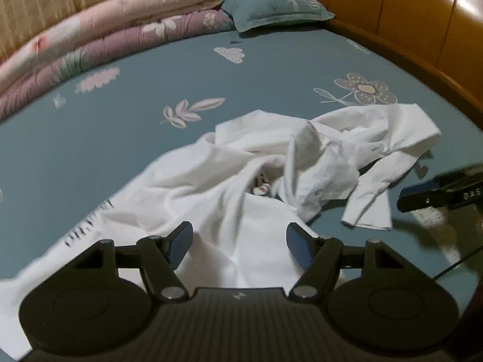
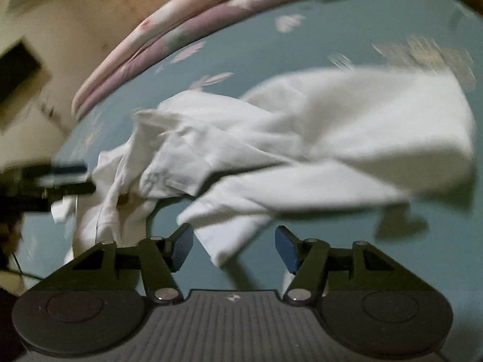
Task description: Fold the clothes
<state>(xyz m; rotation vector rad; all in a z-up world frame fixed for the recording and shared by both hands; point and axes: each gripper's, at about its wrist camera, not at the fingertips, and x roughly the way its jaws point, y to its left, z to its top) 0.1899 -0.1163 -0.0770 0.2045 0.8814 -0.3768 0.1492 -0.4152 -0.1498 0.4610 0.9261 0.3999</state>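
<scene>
one white garment point(image 1: 235, 187), one pillow point(image 1: 271, 3), two quilts point(image 1: 120, 30).

A crumpled white garment point(image 1: 241, 181) is lying across the middle of the teal flowered bedsheet point(image 1: 90, 150). The left gripper point(image 1: 238, 241) is hovering at the bottom, jaws apart over the cloth. Folded quilts point(image 1: 105, 36) are sitting upper left.

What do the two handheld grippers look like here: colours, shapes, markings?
Both the left gripper and the right gripper are matte black, with blue-padded fingers on linkage arms with silver pivots, two round discs flanking a ribbed grey centre panel bearing a small white logo. White lettering marks the right gripper's side.
</scene>
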